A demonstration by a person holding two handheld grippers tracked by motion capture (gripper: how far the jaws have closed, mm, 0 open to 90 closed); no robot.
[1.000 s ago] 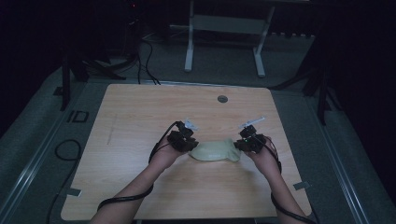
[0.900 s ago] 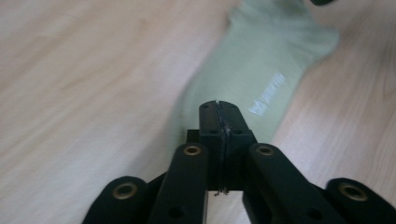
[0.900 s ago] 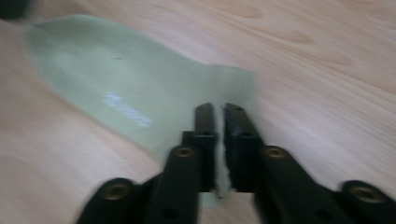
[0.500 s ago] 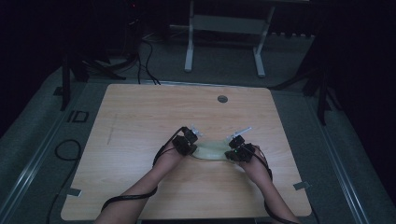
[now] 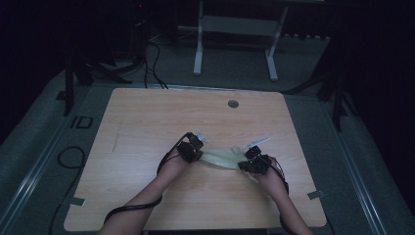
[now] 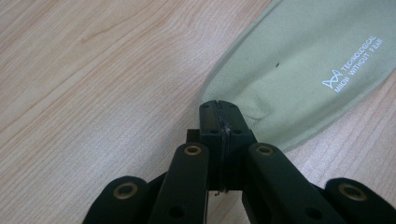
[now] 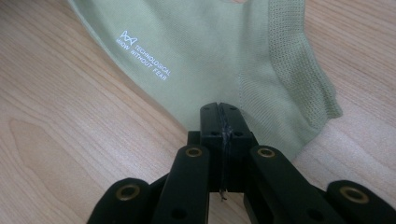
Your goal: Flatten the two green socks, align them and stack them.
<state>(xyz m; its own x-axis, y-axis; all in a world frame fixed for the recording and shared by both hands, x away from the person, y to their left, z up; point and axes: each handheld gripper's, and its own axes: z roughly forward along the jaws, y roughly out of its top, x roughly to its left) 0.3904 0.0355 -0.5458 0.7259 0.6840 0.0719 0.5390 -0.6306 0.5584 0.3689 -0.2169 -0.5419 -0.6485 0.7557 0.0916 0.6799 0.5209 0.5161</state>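
A pale green sock (image 5: pixel 222 159) with small white lettering lies flat on the wooden table (image 5: pixel 147 117), a little nearer than its middle. My left gripper (image 5: pixel 199 155) is at the sock's left end. In the left gripper view its jaws (image 6: pixel 218 105) are shut on the rounded toe edge of the sock (image 6: pixel 299 60), which puckers at the tips. My right gripper (image 5: pixel 247 165) is at the sock's right end. Its jaws (image 7: pixel 219 108) are shut on the sock (image 7: pixel 210 46) just beside the ribbed cuff (image 7: pixel 299 70).
A round cable hole (image 5: pixel 233 104) sits near the table's far edge. Behind the table a metal stand (image 5: pixel 235 29) rests on the dark floor, with cables (image 5: pixel 151 54) at the left. A cable trails from each gripper along the forearms.
Both grippers have sunk onto the sock. The right one has drawn a little toward the near edge and inward; the left has barely shifted.
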